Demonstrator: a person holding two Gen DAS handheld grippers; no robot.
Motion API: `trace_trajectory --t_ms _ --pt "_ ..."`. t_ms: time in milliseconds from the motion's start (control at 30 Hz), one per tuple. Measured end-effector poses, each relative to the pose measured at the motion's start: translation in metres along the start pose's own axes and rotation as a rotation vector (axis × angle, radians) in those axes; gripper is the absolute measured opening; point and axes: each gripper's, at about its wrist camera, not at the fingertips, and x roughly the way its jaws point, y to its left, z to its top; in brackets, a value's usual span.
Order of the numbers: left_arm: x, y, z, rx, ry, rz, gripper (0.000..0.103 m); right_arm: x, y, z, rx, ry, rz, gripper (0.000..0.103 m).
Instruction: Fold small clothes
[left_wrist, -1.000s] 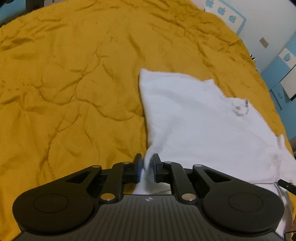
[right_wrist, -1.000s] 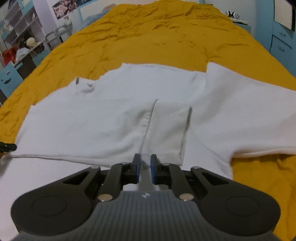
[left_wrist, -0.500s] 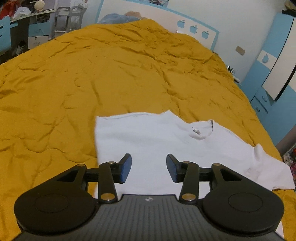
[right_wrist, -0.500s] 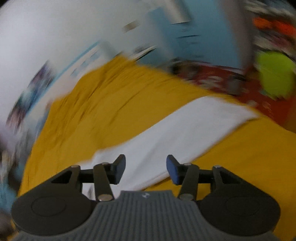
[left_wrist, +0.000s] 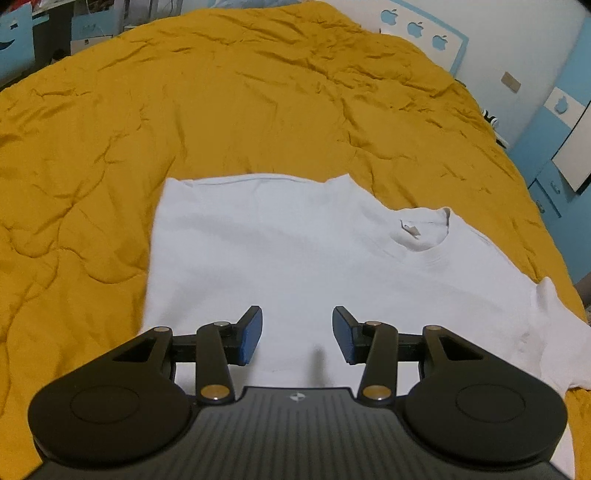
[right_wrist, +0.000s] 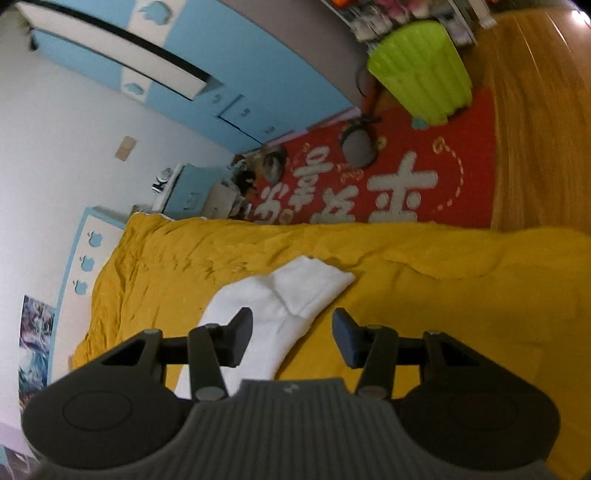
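A small white T-shirt lies flat on the mustard-yellow bedspread, one side folded in to a straight left edge, its collar at the right. My left gripper hovers over the shirt's near part, open, nothing between its blue pads. In the right wrist view the picture is rolled sideways. There the shirt's sleeve sticks out over the bedspread. My right gripper hangs open just above that sleeve, holding nothing.
The bed's edge runs past the sleeve, with a red rug and a green bin on the wooden floor beyond. Blue cabinets and a white wall stand at the bed's right and head. Wide yellow bedspread lies left of the shirt.
Both grippers have let go of the white cloth and opened. The left one pulled back from the folded edge. The right one swung away and rolled sideways, now over the sleeve near the bed's edge.
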Motion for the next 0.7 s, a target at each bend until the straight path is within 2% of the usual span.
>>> trace_trajectory --t_ms 67,167,233,333,467,600,700 --pt "0.005 0.0 0.0 -0.008 0.006 0.007 0.052 0.016 -0.002 0.005 0.021 0.003 -0.008 0.044" --pt "0.011 0.002 0.0 -0.017 0.015 0.023 0.052 0.035 -0.001 0.009 0.023 0.003 -0.036 0.036" --pt "0.014 0.004 0.001 -0.025 0.02 0.033 0.052 0.042 0.003 0.01 0.004 0.002 -0.053 0.014" --pt "0.012 0.009 0.001 -0.035 0.015 0.036 0.052 0.031 0.024 0.007 -0.083 -0.043 -0.055 0.0" --pt "0.003 0.018 0.005 -0.064 0.002 0.013 0.052 -0.004 0.085 -0.002 -0.278 -0.113 0.003 0.0" --pt "-0.011 0.023 0.009 -0.077 -0.036 -0.01 0.052 -0.049 0.178 -0.03 -0.473 -0.142 0.153 0.0" --pt "-0.019 0.028 0.012 -0.083 -0.049 -0.026 0.052 -0.083 0.256 -0.075 -0.63 -0.151 0.29 0.0"
